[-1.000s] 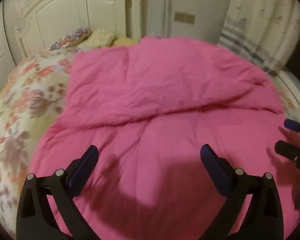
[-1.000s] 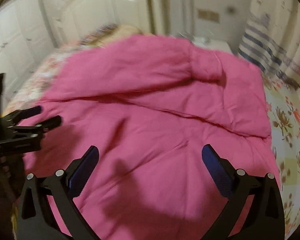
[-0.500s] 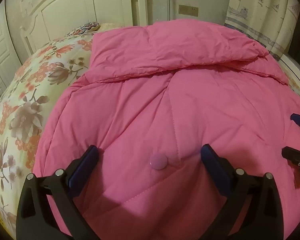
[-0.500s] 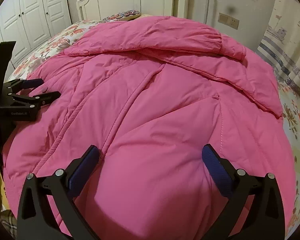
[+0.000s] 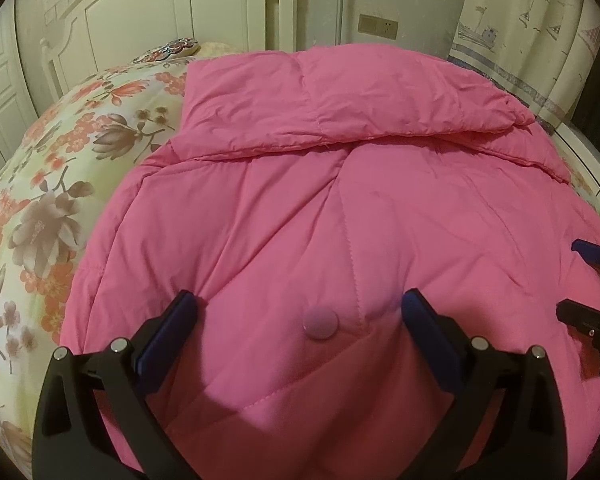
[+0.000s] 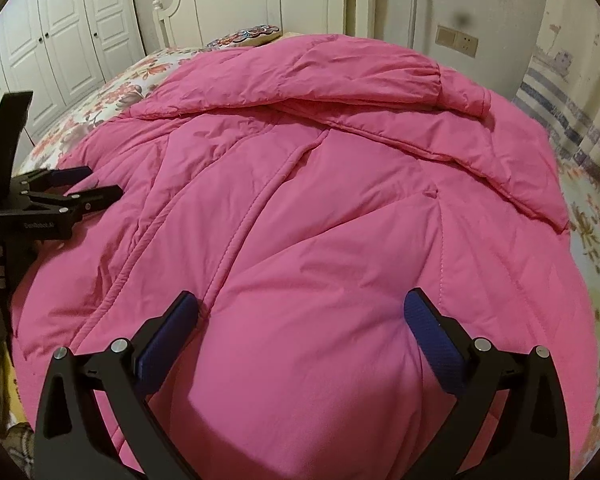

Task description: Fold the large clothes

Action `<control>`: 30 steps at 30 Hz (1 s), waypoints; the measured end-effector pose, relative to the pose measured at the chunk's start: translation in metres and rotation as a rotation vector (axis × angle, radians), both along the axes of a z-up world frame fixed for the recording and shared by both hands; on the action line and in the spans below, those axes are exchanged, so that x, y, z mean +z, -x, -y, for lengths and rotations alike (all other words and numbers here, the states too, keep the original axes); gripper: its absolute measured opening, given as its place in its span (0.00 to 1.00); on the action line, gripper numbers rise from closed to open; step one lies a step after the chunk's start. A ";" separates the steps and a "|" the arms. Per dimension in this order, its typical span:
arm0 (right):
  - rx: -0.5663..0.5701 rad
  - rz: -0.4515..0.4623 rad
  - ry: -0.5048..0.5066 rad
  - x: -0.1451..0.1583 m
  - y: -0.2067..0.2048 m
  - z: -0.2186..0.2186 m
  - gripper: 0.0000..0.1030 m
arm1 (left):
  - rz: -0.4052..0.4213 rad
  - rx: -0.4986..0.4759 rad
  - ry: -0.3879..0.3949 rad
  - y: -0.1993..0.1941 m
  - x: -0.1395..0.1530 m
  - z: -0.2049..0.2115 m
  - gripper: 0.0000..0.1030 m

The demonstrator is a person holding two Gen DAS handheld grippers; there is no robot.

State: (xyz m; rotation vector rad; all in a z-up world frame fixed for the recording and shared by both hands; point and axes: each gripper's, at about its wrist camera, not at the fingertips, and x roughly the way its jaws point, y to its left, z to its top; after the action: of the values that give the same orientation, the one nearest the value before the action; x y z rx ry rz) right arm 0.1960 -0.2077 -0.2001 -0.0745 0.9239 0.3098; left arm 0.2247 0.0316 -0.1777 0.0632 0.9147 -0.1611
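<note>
A pink padded jacket [image 5: 340, 208] lies spread on a bed with a floral bedspread [image 5: 40, 200], directly under and ahead of both sets of jaws. The left gripper [image 5: 300, 312] has its jaws wide apart, with both blue pads resting on the fabric; a pink snap button [image 5: 321, 323] sits between them. The right gripper [image 6: 302, 312] likewise has its jaws wide apart on the jacket, with nothing clamped. Ahead of both jaws, a folded-over sleeve [image 6: 320, 76] runs across the far part of the jacket, its cuff [image 6: 466, 98] ahead and to the right. Left of the left jaws, the jacket edge meets bare bedspread. A white headboard [image 6: 276, 4] stands beyond the far edge
</note>
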 end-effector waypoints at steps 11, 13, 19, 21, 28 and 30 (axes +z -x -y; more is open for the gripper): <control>0.021 0.112 -0.043 0.047 0.042 -0.015 0.96 | 0.070 -0.038 0.156 0.038 0.041 -0.023 0.98; 0.069 0.123 -0.035 0.052 0.060 -0.026 0.96 | 0.109 -0.077 0.093 0.059 0.047 -0.021 0.98; 0.086 -0.015 0.047 -0.010 0.064 -0.050 0.96 | 0.029 -0.023 0.001 0.060 0.002 -0.026 0.98; 0.084 -0.027 0.047 -0.009 0.062 -0.049 0.96 | 0.024 -0.021 -0.019 0.057 0.003 -0.023 0.98; 0.066 -0.024 0.046 -0.011 0.068 -0.048 0.96 | 0.016 -0.022 -0.040 0.057 0.000 -0.022 0.98; 0.066 -0.022 0.046 -0.010 0.067 -0.049 0.96 | 0.028 -0.021 -0.012 0.058 0.002 -0.026 0.98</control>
State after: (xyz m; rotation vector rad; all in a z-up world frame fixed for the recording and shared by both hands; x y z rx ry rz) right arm 0.1293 -0.1590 -0.2099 -0.1447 0.9524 0.3511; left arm 0.1665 0.0578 -0.1752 0.0863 0.8871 -0.1740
